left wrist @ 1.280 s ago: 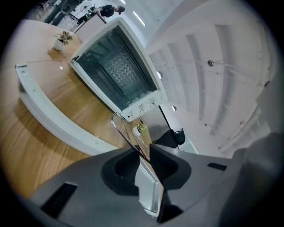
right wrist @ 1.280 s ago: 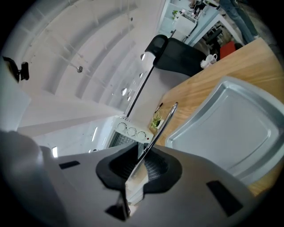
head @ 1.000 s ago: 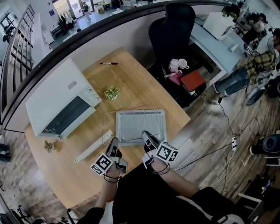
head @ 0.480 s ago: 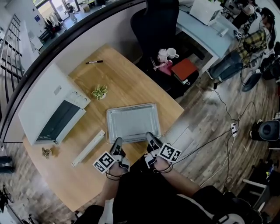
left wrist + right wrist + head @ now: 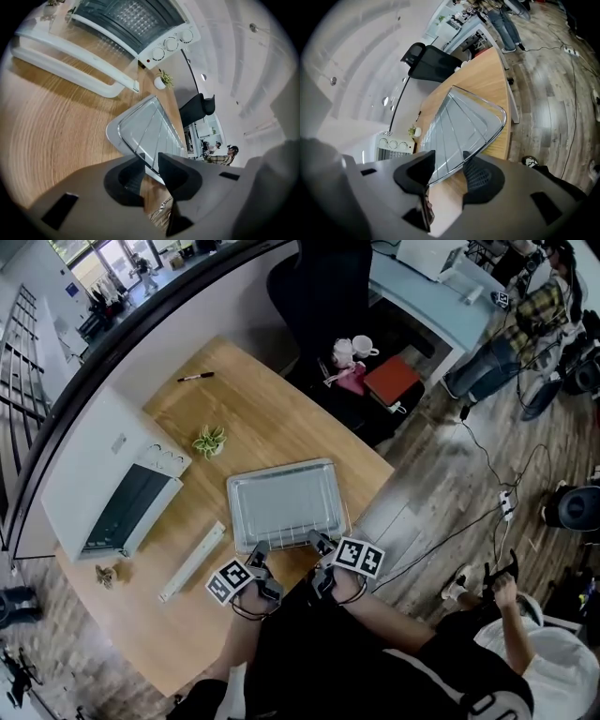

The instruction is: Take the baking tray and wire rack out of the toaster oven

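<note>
The right gripper [image 5: 449, 164] has just been opening its jaws, and the front bar of the wire rack [image 5: 461, 117] lies loose between them. The left gripper [image 5: 149, 161] is clenched on that same bar. The rack rests on the baking tray [image 5: 232, 507], on the table [image 5: 272, 418] beside the toaster oven [image 5: 108, 484].

To finish cleanly, I judge the left should let go too, then both back straight off so no wire snags.

Only the head view shows the whole tray seated on the table. Only the gripper views show the bar against the jaws.
</note>
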### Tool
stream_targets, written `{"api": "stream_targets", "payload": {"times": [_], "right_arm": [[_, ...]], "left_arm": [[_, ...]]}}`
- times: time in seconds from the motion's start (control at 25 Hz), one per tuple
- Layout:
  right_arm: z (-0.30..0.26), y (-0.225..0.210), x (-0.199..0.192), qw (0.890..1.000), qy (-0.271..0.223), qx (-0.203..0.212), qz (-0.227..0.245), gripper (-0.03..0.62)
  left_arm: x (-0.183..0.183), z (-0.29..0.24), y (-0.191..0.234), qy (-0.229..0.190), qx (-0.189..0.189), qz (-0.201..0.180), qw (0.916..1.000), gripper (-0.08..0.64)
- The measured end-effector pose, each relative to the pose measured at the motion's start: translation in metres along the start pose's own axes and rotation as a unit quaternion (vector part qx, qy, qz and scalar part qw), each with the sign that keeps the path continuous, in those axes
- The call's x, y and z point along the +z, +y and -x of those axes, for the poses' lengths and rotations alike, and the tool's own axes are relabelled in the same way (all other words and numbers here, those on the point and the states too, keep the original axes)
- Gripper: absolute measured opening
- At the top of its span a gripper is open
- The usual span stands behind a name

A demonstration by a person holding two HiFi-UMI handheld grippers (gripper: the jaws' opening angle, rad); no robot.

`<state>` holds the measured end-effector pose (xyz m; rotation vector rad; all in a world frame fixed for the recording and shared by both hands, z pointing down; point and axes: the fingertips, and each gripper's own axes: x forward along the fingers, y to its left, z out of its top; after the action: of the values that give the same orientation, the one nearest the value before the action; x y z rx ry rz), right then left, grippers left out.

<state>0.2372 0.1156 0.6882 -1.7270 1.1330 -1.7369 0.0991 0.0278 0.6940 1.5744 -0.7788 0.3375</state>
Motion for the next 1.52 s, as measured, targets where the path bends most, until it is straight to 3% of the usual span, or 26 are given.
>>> {"api": "stream_targets", "payload": {"times": [0.28,0.52,0.88,1.04,1.12,1.2,1.28,1.36,1.44,1.52], "right_arm": [[-0.006,-0.005,-0.008,0.998,0.045,-0.025,0.045,0.226],[0.0,-0.004,-0.019,0.993,0.094,-0.032,0.063,0.316],[0.004,-0.013,-0.046,0.987,0.135,-0.026,0.084,0.314],[0.006,-0.007,-0.058,0.979,0.155,-0.017,0.133,0.258],[0.009,-0.002,-0.065,0.967,0.168,-0.01,0.193,0.149],[0.012,0.007,-0.073,0.946,0.172,0.004,0.276,0.005],[0.013,0.02,-0.079,0.913,0.171,0.021,0.369,0.005],[0.012,0.037,-0.082,0.877,0.161,0.038,0.451,0.005],[0.009,0.058,-0.086,0.845,0.141,0.057,0.513,0.005],[0.006,0.081,-0.093,0.814,0.123,0.081,0.562,0.005]], "left_arm": [[-0.002,-0.004,0.007,0.018,0.027,0.0,0.9995,0.123],[-0.006,0.002,0.003,0.03,0.027,0.003,0.9992,0.195],[-0.022,0.011,0.016,0.035,0.034,0.014,0.9987,0.213],[-0.02,0.022,0.019,0.023,0.039,0.008,0.9989,0.213],[-0.022,0.031,0.018,0.017,0.036,-0.012,0.9991,0.212],[-0.028,0.041,0.014,0.022,0.027,-0.077,0.9964,0.177],[-0.032,0.054,0.011,0.018,0.044,-0.185,0.9815,0.037],[-0.026,0.073,0.014,-0.019,0.092,-0.28,0.9553,0.023],[-0.014,0.095,0.014,-0.064,0.121,-0.316,0.9389,0.021],[-0.004,0.116,0.01,-0.106,0.12,-0.314,0.9359,0.021]]}}
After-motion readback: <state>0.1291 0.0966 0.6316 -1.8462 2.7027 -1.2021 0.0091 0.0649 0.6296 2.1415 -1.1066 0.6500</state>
